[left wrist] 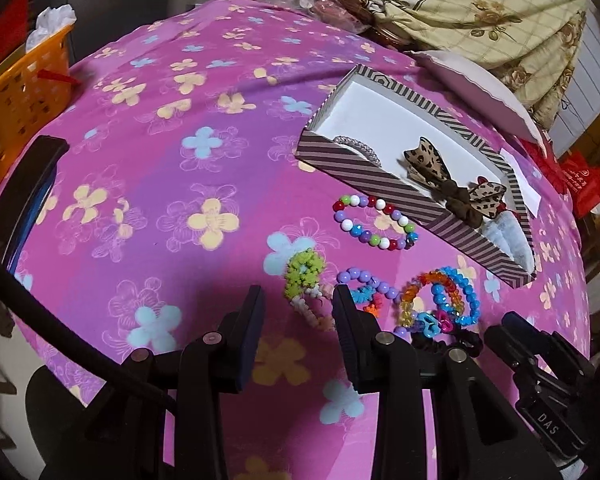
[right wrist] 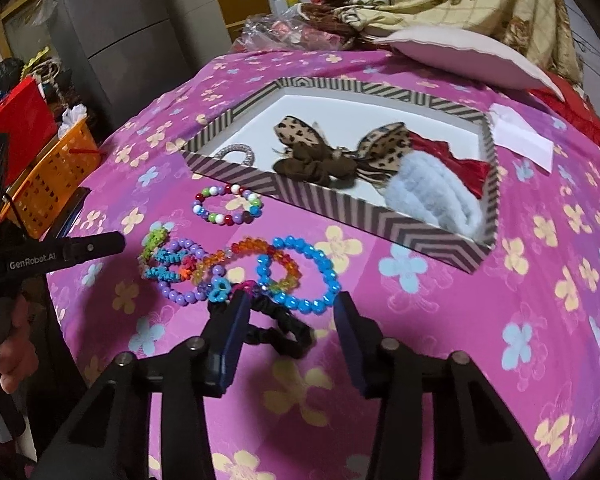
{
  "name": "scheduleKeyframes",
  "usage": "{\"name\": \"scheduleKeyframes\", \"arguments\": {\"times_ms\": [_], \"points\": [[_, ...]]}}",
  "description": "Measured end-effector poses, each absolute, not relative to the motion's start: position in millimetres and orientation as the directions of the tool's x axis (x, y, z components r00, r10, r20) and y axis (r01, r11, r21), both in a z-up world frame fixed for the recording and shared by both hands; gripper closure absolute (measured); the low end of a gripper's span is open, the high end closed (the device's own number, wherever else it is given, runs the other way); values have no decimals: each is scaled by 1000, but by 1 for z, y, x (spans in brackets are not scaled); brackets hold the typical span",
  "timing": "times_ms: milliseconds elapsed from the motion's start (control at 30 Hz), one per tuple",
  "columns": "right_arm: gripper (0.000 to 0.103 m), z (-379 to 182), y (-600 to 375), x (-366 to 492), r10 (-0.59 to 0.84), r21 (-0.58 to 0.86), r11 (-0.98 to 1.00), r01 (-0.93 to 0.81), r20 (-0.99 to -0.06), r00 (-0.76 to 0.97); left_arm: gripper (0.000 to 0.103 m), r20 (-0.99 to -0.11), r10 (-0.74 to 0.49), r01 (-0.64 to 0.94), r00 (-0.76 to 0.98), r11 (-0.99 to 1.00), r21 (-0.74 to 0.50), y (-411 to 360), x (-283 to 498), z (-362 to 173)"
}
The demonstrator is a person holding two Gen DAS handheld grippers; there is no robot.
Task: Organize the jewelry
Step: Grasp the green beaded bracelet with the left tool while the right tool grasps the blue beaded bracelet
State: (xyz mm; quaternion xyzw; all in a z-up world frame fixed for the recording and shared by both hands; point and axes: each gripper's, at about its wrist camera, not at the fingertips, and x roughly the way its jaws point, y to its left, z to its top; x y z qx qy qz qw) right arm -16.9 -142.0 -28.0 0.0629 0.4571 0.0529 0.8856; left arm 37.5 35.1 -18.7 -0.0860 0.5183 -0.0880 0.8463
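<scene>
A pink flower-print cloth [right wrist: 440, 320] covers the counter, and on it sits a brown-striped cardboard box [right wrist: 340, 204] holding a leopard-print bow [right wrist: 300, 136] and a pale blue fluffy scrunchie [right wrist: 432, 196]. Just before the box lie loose beaded bracelets, among them a bright blue bead bracelet [right wrist: 320, 272] and a multicoloured bead bracelet [right wrist: 228, 204]. Both the left claw [left wrist: 298, 300] and the right claw [right wrist: 290, 304] hover open and empty over this cluster.

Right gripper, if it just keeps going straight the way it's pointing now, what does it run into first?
Most likely the black scrunchie, which lies on the cloth between the open fingers of the right gripper. Just beyond it is the blue bead bracelet, then the striped box. Depth is hard to judge in this fisheye view.
</scene>
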Motion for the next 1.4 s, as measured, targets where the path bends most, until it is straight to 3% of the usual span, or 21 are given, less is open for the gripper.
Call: {"name": "scheduleKeyframes", "arguments": {"times_ms": [267,700,1033,1400], "points": [[68,-41,-134,12,158,141,987,-74,-828,537,71,-865,-248,65,437,967,-245,32,42,-19],[68,-33,-131,2,182,158,983,-91,-811,556,71,-889,-242,-44,388,959,-280,59,58,-43],[68,-47,-170,4,89,119,993,19,-833,545,70,-896,-237,1,377,967,-255,44,61,-51],[68,-62,-155,24,67,27,996,-84,-857,511,70,-909,-253,31,332,966,-257,44,56,-50]]}}
